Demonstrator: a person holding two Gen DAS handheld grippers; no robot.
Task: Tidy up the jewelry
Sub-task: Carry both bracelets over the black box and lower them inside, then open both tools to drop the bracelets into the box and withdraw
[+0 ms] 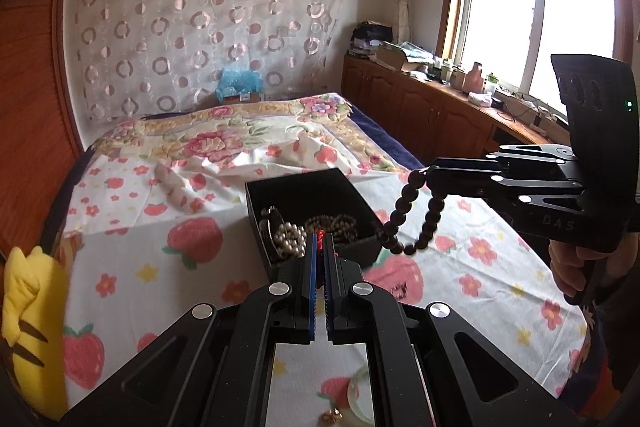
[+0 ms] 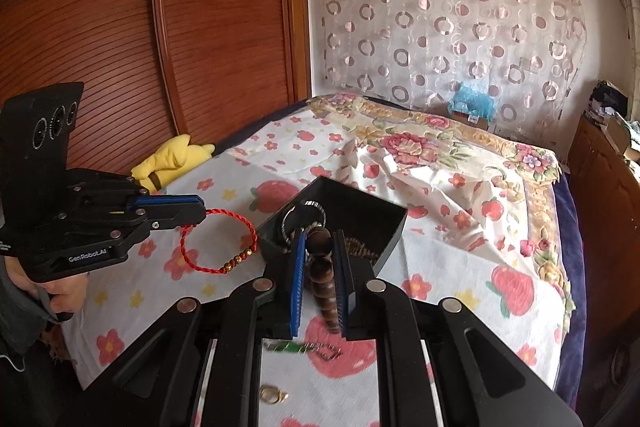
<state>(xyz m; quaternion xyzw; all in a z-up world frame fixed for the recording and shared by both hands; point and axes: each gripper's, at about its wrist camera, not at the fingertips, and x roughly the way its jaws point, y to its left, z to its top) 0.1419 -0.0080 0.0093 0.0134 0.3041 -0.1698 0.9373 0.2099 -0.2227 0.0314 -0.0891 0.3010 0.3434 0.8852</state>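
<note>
A black open box point(image 1: 256, 203) point(image 2: 360, 203) sits on the strawberry-print bedsheet and holds pearls point(image 1: 288, 237), a dark bead string and a ring-shaped bangle point(image 2: 304, 211). My left gripper point(image 1: 319, 239) point(image 2: 203, 213) is shut on a red cord bracelet point(image 2: 218, 243) with gold beads, which hangs left of the box above the sheet. My right gripper point(image 2: 320, 239) point(image 1: 428, 173) is shut on a dark wooden bead bracelet point(image 1: 416, 215) point(image 2: 320, 267) that dangles just right of the box's near corner.
On the sheet beneath the grippers lie a pale green bangle point(image 1: 360, 395), a small gold piece point(image 1: 332, 417), a gold ring point(image 2: 272, 395) and a green item point(image 2: 296, 347). A yellow plush toy point(image 1: 32, 327) point(image 2: 172, 159) lies at the bed's left edge. Wooden wardrobe left, cabinets right.
</note>
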